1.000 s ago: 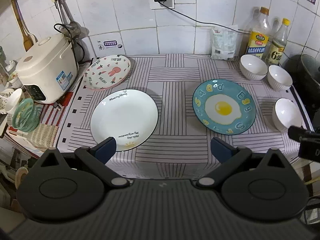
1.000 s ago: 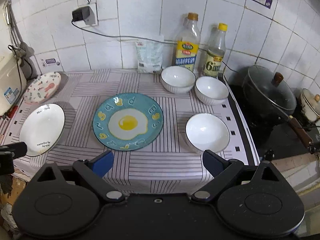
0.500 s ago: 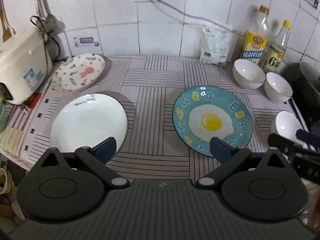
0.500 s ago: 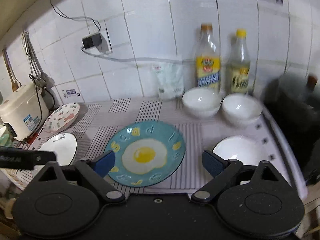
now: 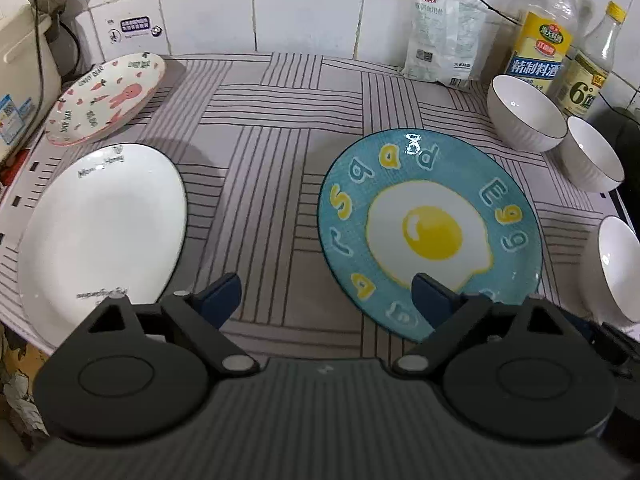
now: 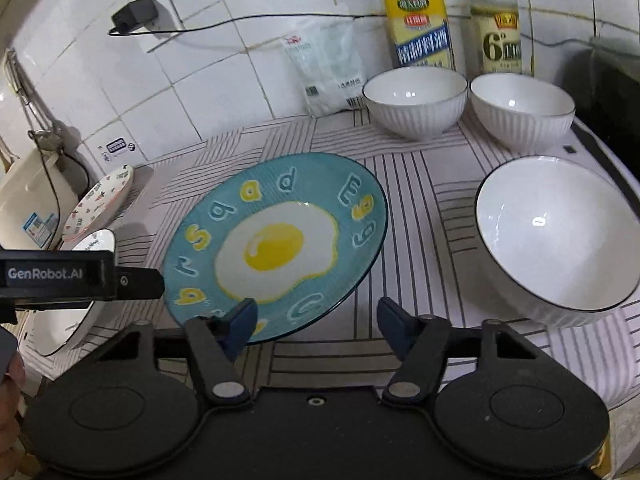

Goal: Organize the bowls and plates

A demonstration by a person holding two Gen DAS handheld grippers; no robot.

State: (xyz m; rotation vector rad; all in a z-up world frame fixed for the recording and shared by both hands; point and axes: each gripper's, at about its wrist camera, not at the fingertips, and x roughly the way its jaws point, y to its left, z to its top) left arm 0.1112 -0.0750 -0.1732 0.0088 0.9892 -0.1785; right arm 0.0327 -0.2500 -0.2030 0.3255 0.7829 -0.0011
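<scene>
A blue plate with a fried-egg picture (image 5: 430, 232) (image 6: 276, 246) lies mid-counter. A plain white plate (image 5: 102, 236) (image 6: 70, 316) lies at the left, a pink-patterned plate (image 5: 106, 98) (image 6: 98, 202) behind it. Three white bowls stand at the right: two at the back (image 6: 416, 102) (image 6: 522, 114) and one nearer (image 6: 558, 236) (image 5: 618, 268). My left gripper (image 5: 326, 300) is open and empty, low over the counter between the white and blue plates. My right gripper (image 6: 316, 320) is open and empty at the blue plate's near edge. The left gripper's body shows in the right wrist view (image 6: 80, 274).
A rice cooker (image 5: 20, 80) stands at the far left. Two bottles (image 6: 420, 20) (image 6: 502, 28) and a white packet (image 6: 324, 68) stand against the tiled wall. A dark pot (image 6: 608, 92) is at the far right. The striped cloth (image 5: 272, 152) covers the counter.
Both grippers have moved forward and down toward the counter, closing in on the blue plate. The right gripper's fingers stand a little closer together than before. Nothing was picked up.
</scene>
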